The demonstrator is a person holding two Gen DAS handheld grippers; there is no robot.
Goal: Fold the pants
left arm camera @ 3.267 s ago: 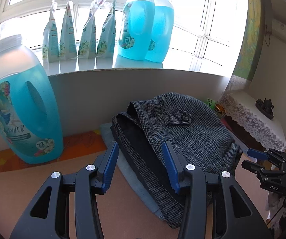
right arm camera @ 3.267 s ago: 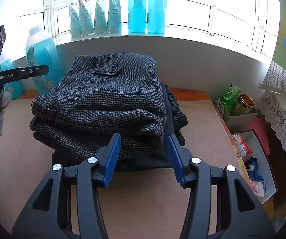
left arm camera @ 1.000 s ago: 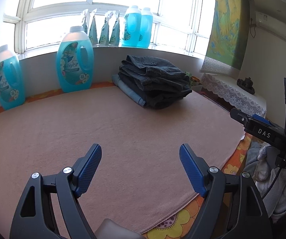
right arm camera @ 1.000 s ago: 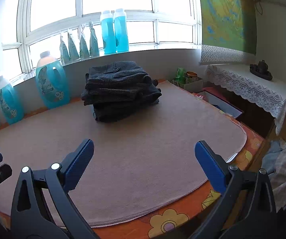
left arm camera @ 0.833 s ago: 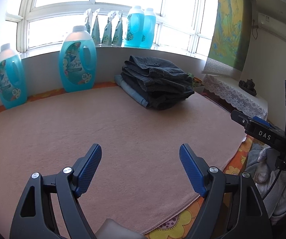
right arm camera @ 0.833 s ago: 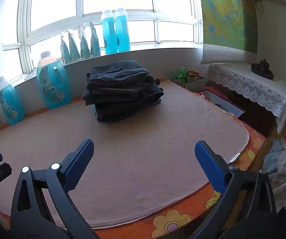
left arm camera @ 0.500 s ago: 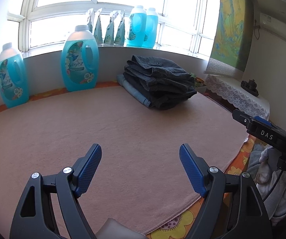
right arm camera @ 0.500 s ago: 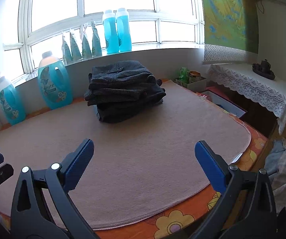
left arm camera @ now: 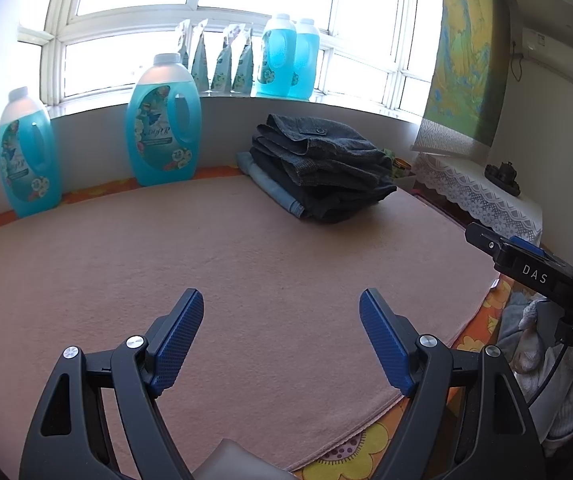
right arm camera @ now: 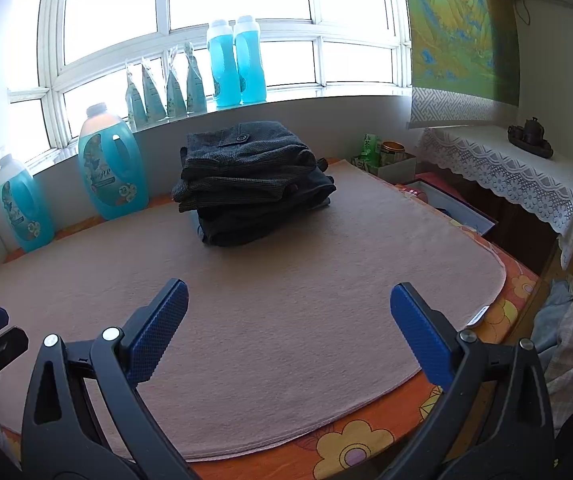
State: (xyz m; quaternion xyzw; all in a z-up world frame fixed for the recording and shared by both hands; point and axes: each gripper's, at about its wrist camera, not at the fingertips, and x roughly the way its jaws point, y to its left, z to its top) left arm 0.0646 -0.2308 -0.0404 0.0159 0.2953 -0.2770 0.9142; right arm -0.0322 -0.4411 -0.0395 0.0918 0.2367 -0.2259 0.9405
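Right wrist view shows the wide pink felt mat [right arm camera: 286, 320] left bare as folding space, the neat stack of folded dark grey pants [right arm camera: 252, 184] parked by the window wall, and both the right gripper [right arm camera: 289, 320] and left gripper [left arm camera: 281, 334] spread apart, empty.

Bright daylight through a white-framed bay window [right arm camera: 190, 12], glass blown out. Sill [left arm camera: 86, 104] holds two blue jugs [right arm camera: 236, 64] and four pouches [right arm camera: 166, 90]. Two larger blue jugs [left arm camera: 162, 120] stand against the grey wall below. Pink mat [right arm camera: 286, 264] over a floral orange cloth [right arm camera: 366, 440]. Landscape scroll [right arm camera: 454, 24] on right wall, lace-covered side table [right arm camera: 526, 172] beneath.
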